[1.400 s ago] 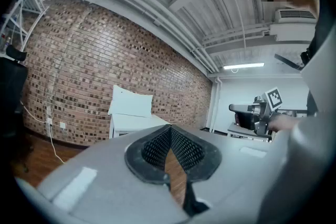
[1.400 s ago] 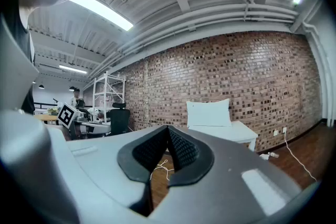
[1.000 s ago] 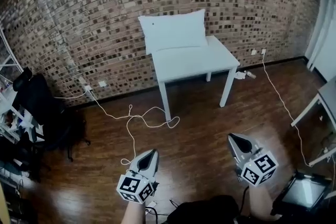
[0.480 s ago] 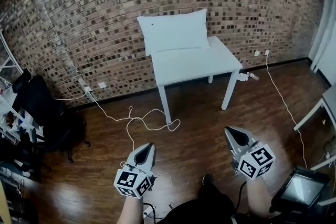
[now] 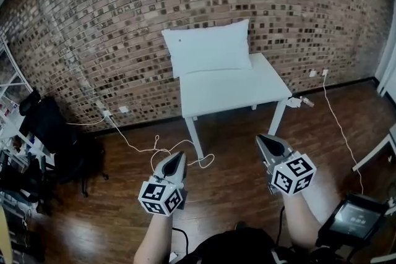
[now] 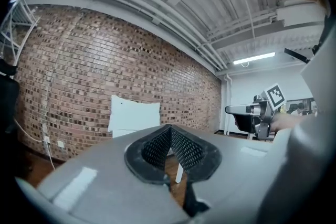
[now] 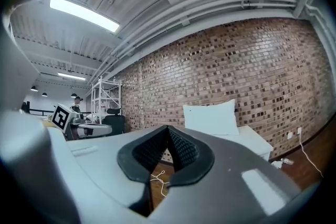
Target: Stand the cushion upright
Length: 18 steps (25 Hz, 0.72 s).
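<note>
A white cushion stands upright on the far edge of a white table, leaning against the brick wall. It also shows as a white rectangle in the left gripper view and in the right gripper view. My left gripper is shut and empty, held level over the wooden floor short of the table's left front leg. My right gripper is shut and empty too, just in front of the table's right front leg. Both point toward the table and touch nothing.
A white cable loops over the floor by the table's left leg, and another cable runs from a wall socket at the right. A black office chair and shelves stand at the left. A dark device lies at the lower right.
Both grippers have moved forward toward the table and risen a little. The table and cushion now appear closer and lower in the head view. Both pairs of jaws stayed shut.
</note>
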Each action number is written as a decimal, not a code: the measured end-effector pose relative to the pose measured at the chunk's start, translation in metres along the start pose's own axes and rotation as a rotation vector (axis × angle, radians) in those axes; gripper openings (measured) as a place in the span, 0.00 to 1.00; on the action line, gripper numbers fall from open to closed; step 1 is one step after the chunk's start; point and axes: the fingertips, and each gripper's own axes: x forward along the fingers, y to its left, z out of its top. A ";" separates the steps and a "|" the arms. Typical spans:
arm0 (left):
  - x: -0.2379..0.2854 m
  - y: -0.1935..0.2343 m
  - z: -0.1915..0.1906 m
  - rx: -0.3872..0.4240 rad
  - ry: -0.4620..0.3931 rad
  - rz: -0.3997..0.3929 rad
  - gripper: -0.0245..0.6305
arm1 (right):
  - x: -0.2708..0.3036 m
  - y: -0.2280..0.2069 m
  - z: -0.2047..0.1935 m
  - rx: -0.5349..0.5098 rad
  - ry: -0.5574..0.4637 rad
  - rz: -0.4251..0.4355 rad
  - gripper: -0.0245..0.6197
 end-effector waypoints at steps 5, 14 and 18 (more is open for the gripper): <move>0.074 -0.008 0.013 0.010 -0.018 0.014 0.04 | 0.038 -0.042 0.009 -0.004 0.006 0.015 0.05; 0.153 -0.002 0.006 -0.027 -0.004 0.095 0.04 | 0.074 -0.098 -0.006 0.018 0.039 0.027 0.05; 0.172 0.006 0.000 -0.051 0.012 0.111 0.04 | 0.087 -0.109 -0.010 0.035 0.041 0.029 0.08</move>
